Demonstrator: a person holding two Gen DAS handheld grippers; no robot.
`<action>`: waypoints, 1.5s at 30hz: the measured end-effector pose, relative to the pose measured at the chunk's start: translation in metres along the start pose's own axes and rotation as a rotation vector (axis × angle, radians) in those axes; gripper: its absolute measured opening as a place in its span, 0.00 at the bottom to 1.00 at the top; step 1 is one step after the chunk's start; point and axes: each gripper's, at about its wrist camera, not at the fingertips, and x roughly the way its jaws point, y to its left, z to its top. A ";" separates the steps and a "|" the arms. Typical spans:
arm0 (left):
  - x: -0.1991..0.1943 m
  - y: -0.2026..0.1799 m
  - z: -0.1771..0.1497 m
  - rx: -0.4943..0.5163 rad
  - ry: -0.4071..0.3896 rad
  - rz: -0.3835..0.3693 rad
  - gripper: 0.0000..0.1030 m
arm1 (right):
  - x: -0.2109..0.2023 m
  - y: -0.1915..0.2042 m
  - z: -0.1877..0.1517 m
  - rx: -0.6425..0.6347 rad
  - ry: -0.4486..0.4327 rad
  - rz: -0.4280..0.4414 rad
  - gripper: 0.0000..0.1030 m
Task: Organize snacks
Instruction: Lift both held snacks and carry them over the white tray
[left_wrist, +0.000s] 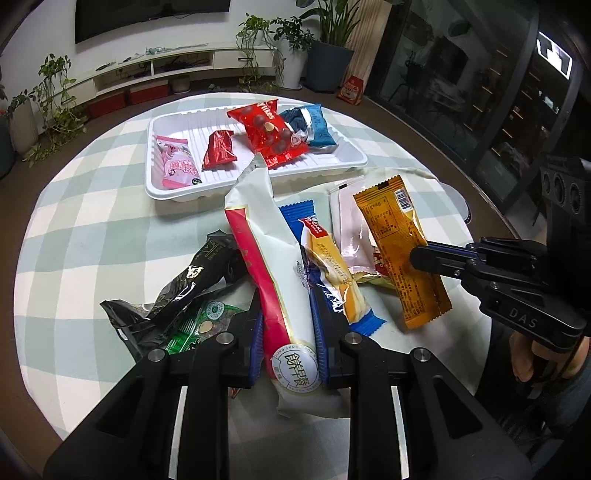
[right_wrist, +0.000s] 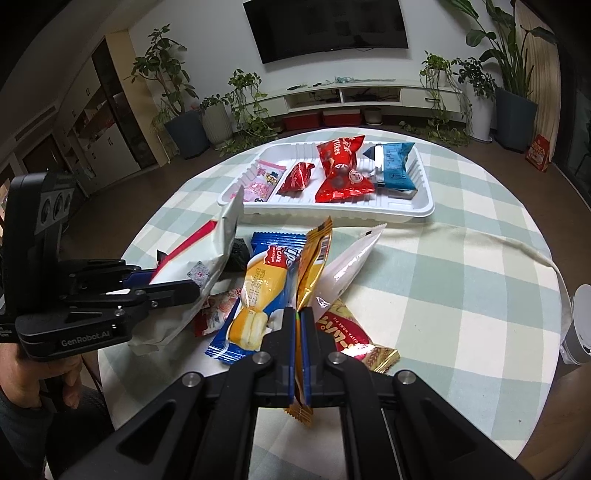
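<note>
Checked green-and-white cloth covers the round table (left_wrist: 92, 229), with a TV (right_wrist: 325, 26), a low cabinet and potted plants behind. Toward the far edge a white tray (left_wrist: 162, 192) holds four snacks; loose packets lie mid-table. Only the left view shows a black wrapper (left_wrist: 195, 280); only the right view a red-gold packet (right_wrist: 347, 332). The left gripper (left_wrist: 288, 332) clamps a white pack (left_wrist: 266, 236); the right gripper (right_wrist: 298, 325) is closed on an orange sachet (right_wrist: 314, 254).
</note>
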 end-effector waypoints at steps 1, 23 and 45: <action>-0.002 0.000 0.000 -0.002 -0.003 0.002 0.20 | -0.001 -0.001 0.000 0.001 -0.002 0.000 0.03; -0.073 0.068 0.035 -0.104 -0.114 0.070 0.20 | -0.059 -0.078 0.053 0.062 -0.137 -0.114 0.03; -0.028 0.083 0.188 -0.026 -0.110 0.052 0.20 | 0.000 -0.056 0.189 -0.084 -0.161 -0.041 0.03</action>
